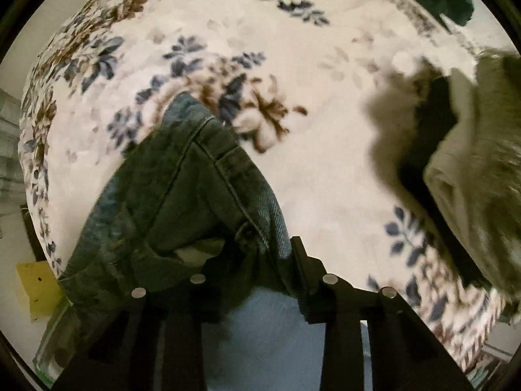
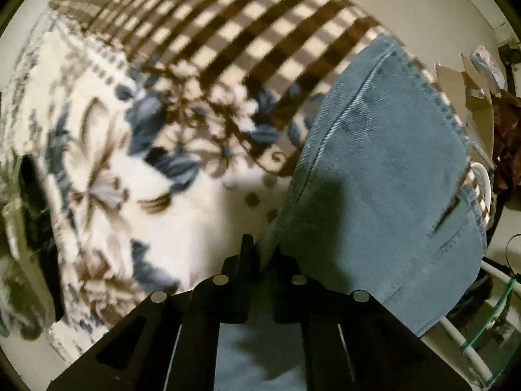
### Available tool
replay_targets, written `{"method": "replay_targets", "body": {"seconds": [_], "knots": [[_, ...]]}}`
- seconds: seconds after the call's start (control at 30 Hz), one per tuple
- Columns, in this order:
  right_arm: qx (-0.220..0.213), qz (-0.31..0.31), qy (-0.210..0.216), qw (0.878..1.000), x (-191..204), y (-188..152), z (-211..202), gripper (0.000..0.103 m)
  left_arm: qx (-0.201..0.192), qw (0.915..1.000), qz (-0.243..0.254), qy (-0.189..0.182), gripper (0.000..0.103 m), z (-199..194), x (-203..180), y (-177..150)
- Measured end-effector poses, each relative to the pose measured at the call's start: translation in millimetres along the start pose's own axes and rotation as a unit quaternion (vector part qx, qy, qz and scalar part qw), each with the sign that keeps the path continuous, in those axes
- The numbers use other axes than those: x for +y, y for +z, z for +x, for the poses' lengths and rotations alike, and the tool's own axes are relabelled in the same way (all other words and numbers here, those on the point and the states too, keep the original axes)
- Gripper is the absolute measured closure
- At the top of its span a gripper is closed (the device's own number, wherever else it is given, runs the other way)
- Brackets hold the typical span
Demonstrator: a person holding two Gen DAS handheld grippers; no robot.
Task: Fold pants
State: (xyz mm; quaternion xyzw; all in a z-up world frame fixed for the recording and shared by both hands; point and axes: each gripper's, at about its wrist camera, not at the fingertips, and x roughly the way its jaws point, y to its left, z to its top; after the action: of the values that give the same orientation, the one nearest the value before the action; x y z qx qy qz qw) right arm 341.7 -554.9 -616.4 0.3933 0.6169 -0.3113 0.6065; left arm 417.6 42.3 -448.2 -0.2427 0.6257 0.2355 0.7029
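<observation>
Holding blue denim pants up off a floral blanket, one gripper at each side.

Left gripper [image 1: 260,270] pinches bunched waistband denim of the pants [image 1: 182,189]; right gripper [image 2: 260,254] is pressed together on a cloth edge, a pant leg hanging beyond it. Below lies the blanket [image 1: 293,49], checked at its border. Folding looks barely begun: no neat fold shows, so laying flat and folding remain.
</observation>
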Motion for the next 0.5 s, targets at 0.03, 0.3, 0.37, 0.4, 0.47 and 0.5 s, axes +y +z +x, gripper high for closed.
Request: {"method": "replay_targets", "body": {"seconds": [0.03,0.3,0.37,0.4,0.47,0.5], "knots": [[-0.005,-0.004,0.006,1.000,-4.0,-4.2,-7.3,0.097,-0.002,0.9999,-0.003,-0.015,0.077,-15.2,8.7,-5.1],[-0.042,-0.038,0.036,0.998,-44.4,-74.2,-92.9,0.098,0.001,0.9965,-0.016,-0.083,0.078,-58.3,130.9,-66.4],[-0.048,-0.047,0.027,0.997,-67.9,-97.2,-108.9,0.098,0.010,0.9957,-0.019,-0.090,0.079,-60.0,152.9,-82.6],[-0.050,-0.050,0.020,0.997,-78.4,-102.4,-109.5,0.098,0.013,0.9958,-0.017,-0.089,0.079,-61.3,163.4,-92.1],[-0.047,-0.051,0.004,0.998,-103.9,-123.2,-109.8,0.098,0.026,0.9959,-0.012,-0.086,0.079,-58.5,188.7,-112.9],[-0.047,-0.051,-0.004,0.998,-115.3,-130.6,-106.5,0.098,0.031,0.9961,-0.011,-0.082,0.079,-54.0,197.6,-120.0]]}}
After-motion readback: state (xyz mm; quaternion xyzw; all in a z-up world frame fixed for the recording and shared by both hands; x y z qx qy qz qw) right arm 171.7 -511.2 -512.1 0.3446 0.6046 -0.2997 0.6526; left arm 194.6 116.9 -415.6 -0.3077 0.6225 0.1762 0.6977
